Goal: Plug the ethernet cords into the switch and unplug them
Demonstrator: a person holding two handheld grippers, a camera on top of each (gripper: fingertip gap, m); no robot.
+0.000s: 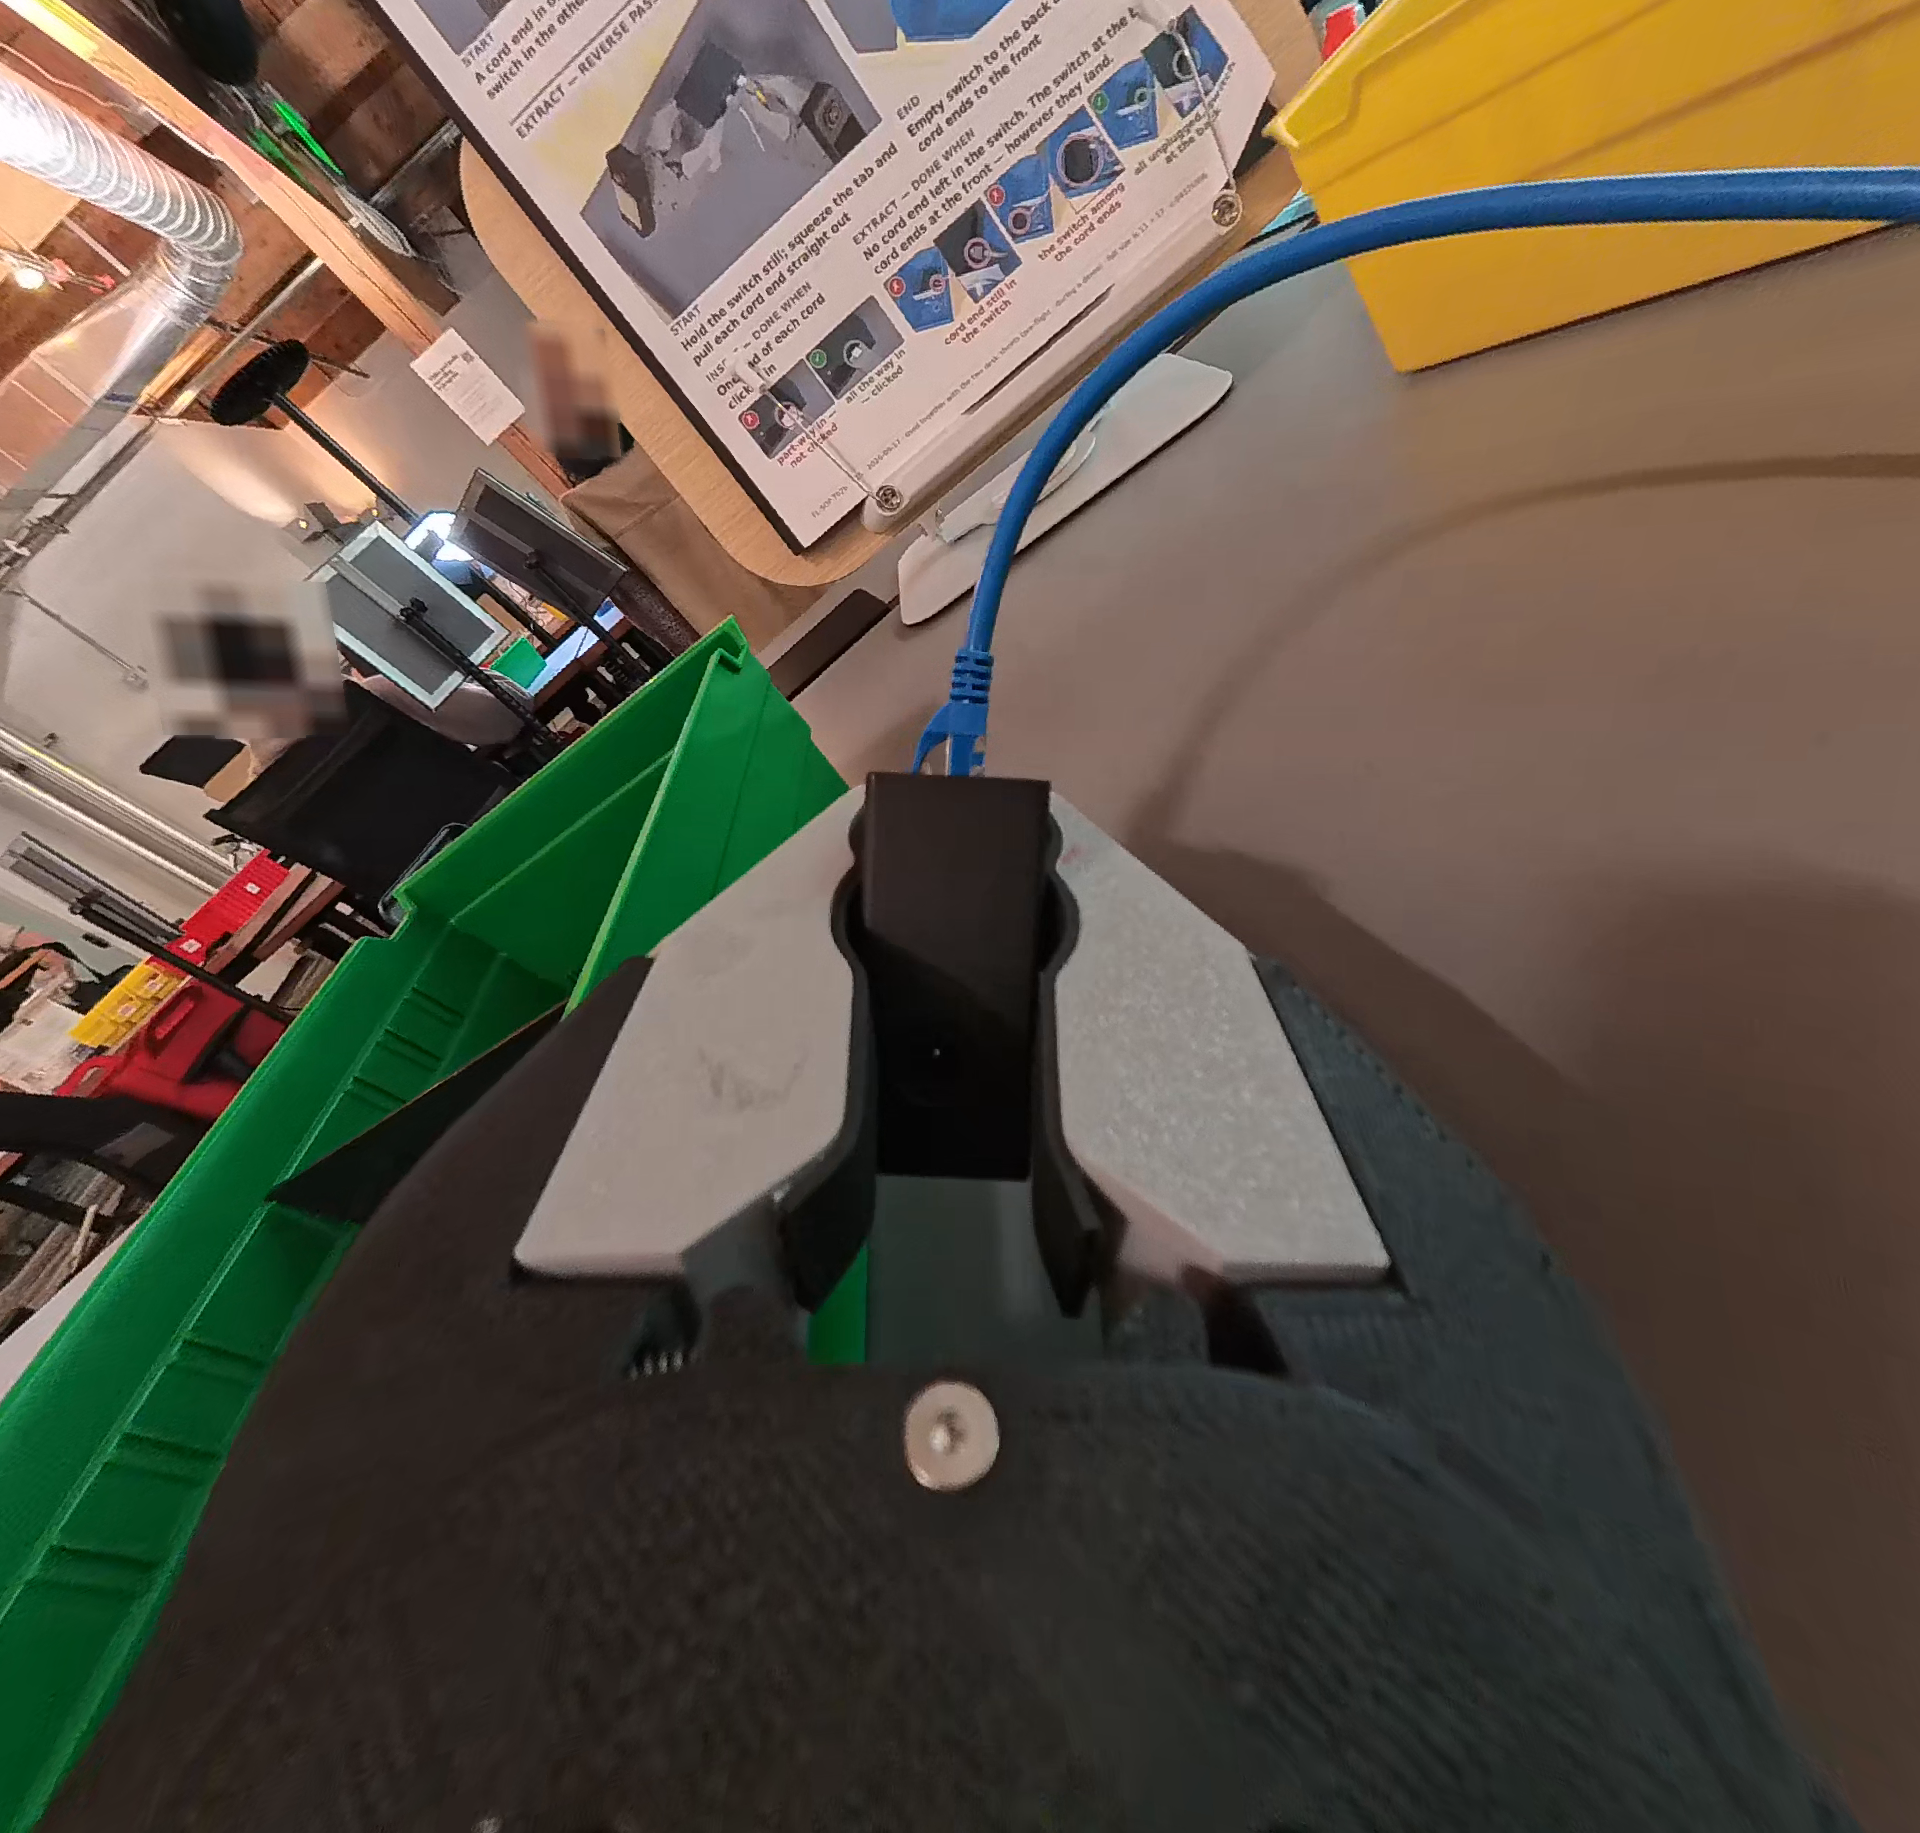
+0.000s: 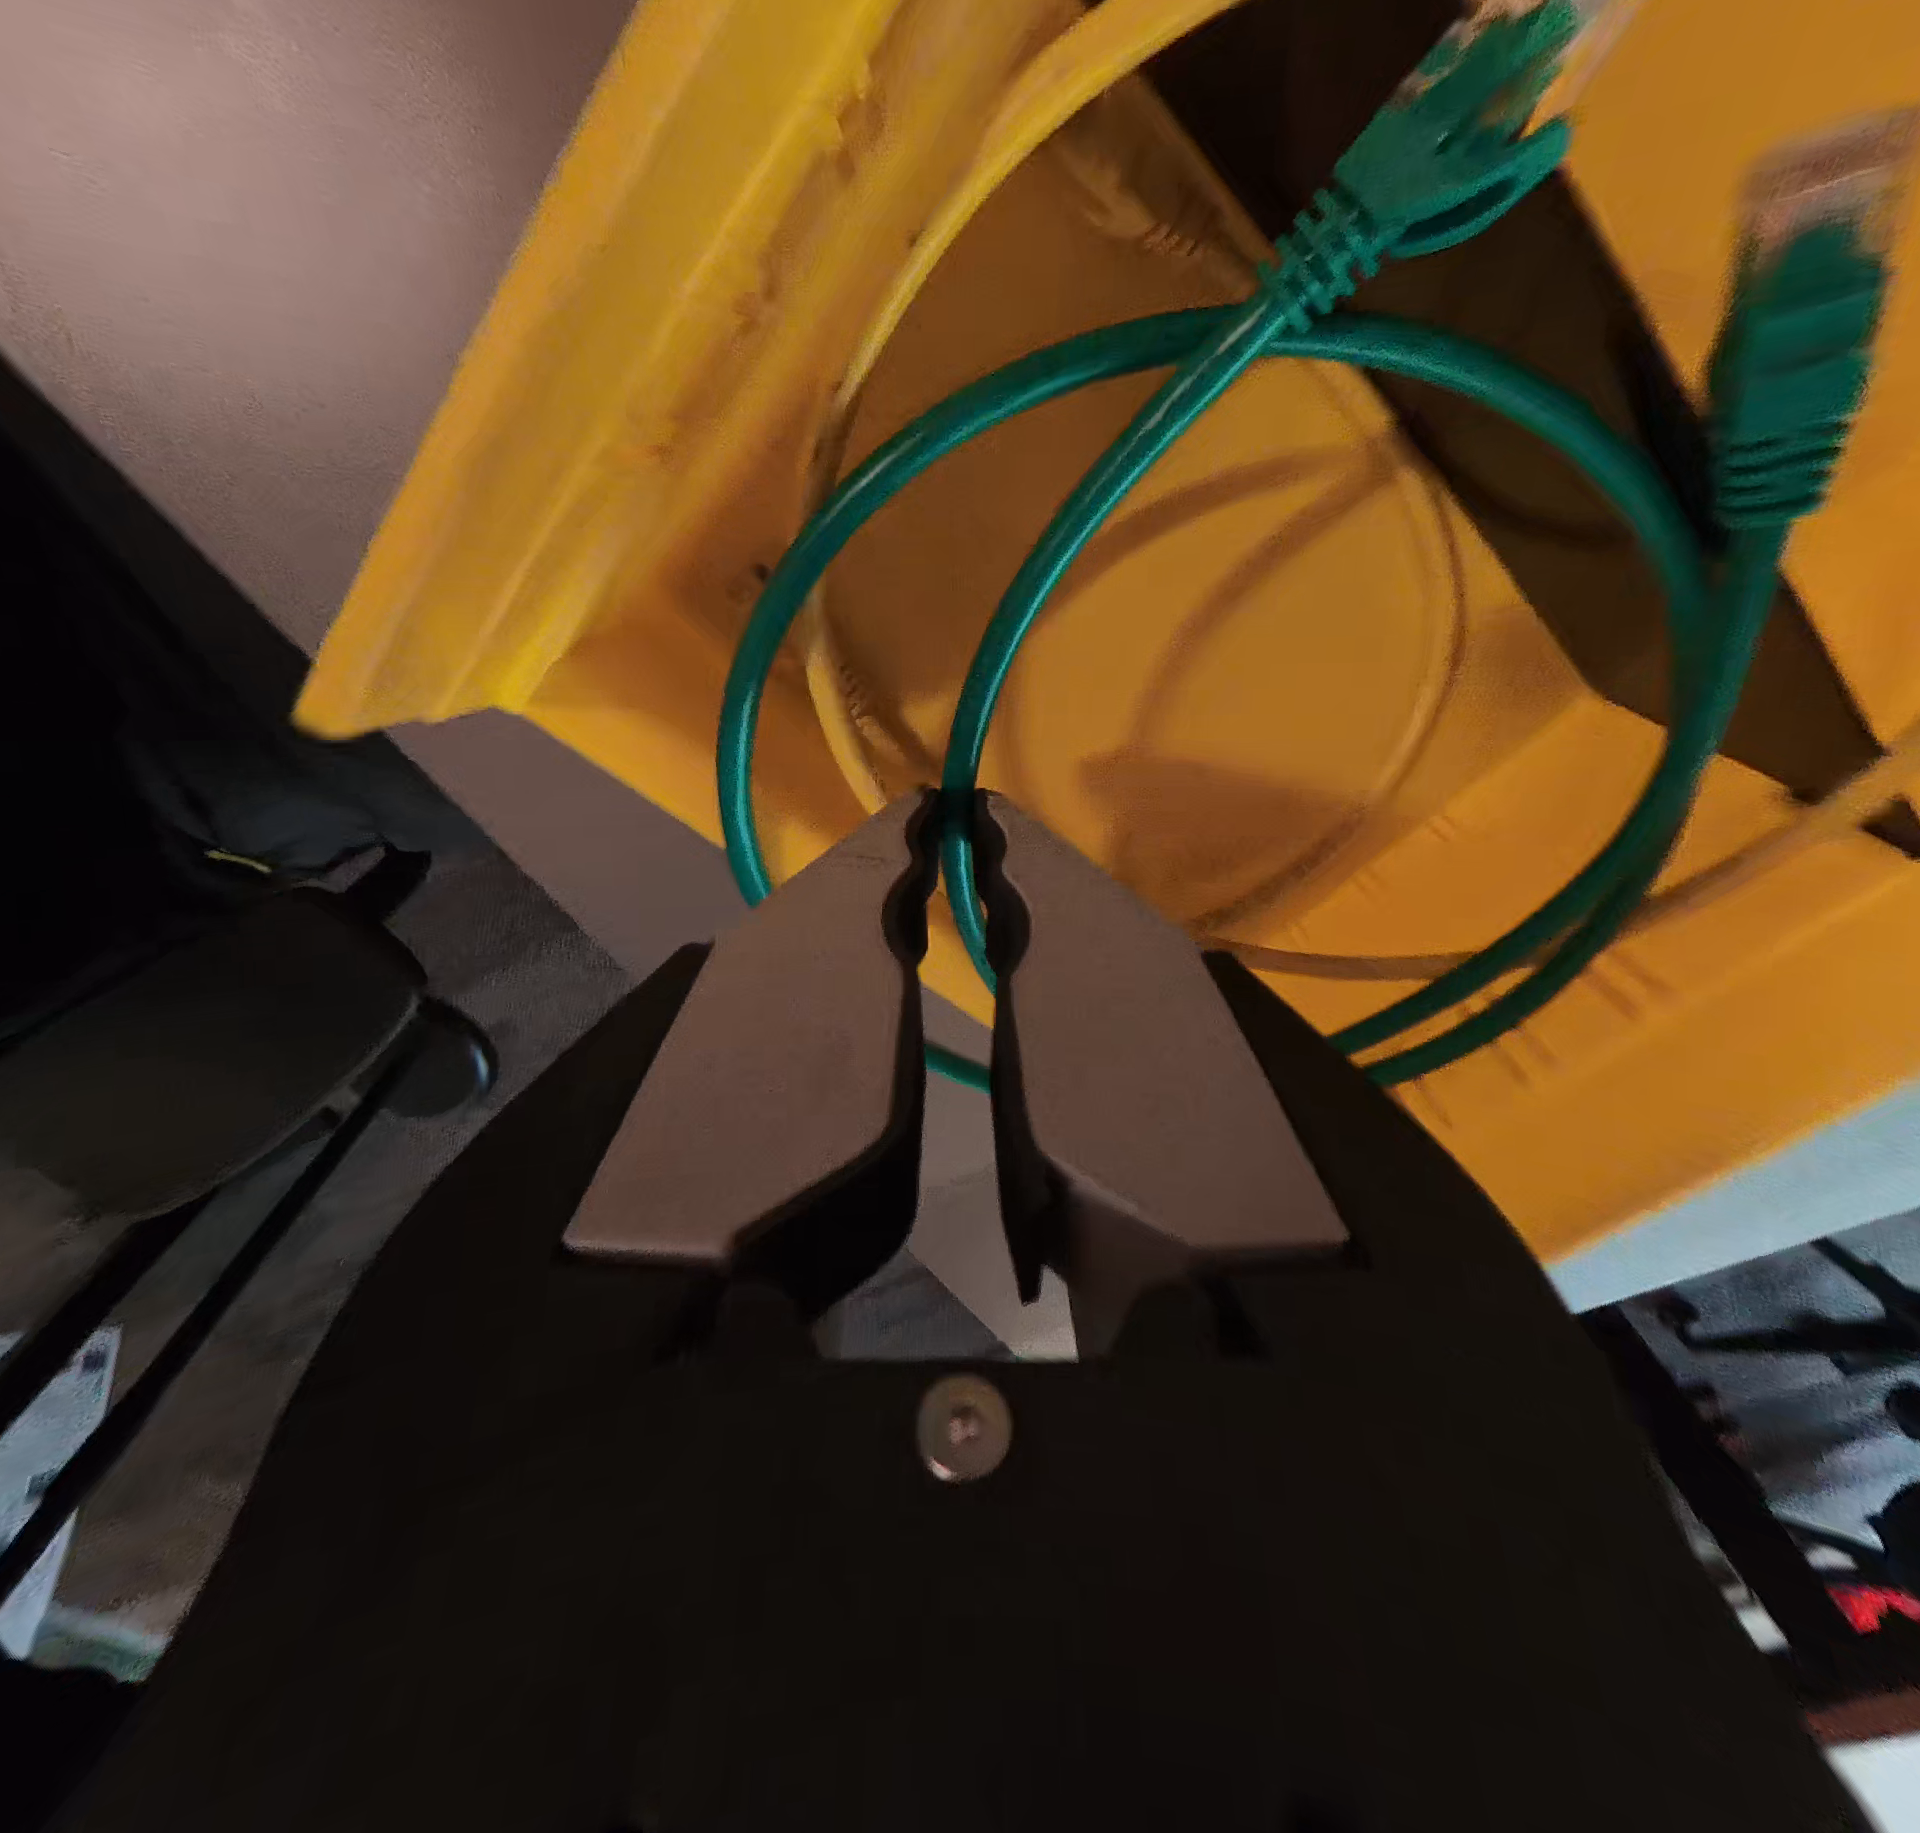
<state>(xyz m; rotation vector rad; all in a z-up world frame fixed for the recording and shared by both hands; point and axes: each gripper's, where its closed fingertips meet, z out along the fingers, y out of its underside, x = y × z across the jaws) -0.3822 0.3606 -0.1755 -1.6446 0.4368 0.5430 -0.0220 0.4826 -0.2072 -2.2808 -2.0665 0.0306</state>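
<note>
Brown table [image 1: 1558,744]: yellow bin [image 1: 1621,121], green bin [image 1: 312,1108], white sign stand [image 1: 1039,495]; blue cord [image 1: 1195,308] crosses above.

Silver duct [image 1: 114,194], wooden ceiling beams [image 1: 312,214]

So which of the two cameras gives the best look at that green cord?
The right wrist view. There the thin green ethernet cord loops above the yellow plastic bin, both clear plugs visible, pinched in the right hand-held gripper. The left wrist view shows none of it, only a blue cord running to the black switch.

A black switch [image 1: 951,962] has a blue cord [image 1: 1049,453] plugged in; a looped green cord [image 2: 1226,578] hangs above a yellow bin [image 2: 1558,1004].
</note>
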